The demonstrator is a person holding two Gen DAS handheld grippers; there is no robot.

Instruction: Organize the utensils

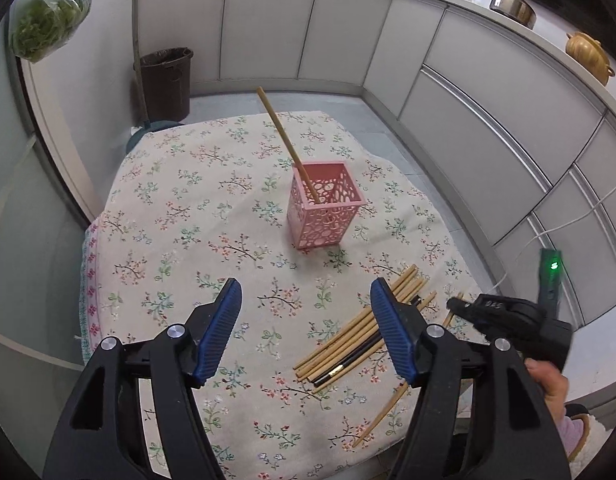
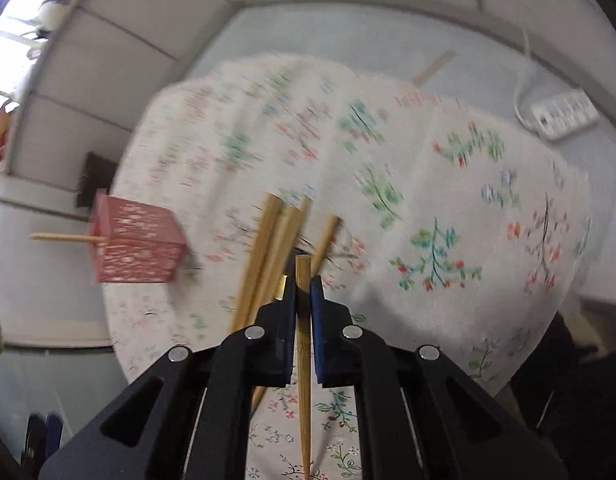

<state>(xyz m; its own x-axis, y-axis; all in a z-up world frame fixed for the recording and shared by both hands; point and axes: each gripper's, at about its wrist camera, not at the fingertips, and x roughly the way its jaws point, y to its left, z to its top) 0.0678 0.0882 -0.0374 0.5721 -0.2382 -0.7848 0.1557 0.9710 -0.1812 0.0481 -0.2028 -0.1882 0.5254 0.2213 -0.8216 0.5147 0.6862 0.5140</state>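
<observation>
Tongs left (image 1: 306, 330): wide, angled down | right (image 2: 303, 280): clamped on chopstick (image 2: 304, 340)

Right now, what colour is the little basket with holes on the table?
Pink. The basket shows best in the left wrist view, with one chopstick standing in it.

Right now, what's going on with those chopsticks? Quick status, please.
Right hand-held gripper shut on one chopstick. Left hand-held gripper open, empty. One stick in pink holder; pile on cloth. Nothing in the way.

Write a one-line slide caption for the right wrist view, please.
Right gripper shut on one bamboo chopstick, above the floral tablecloth, pink holder at left.
</observation>
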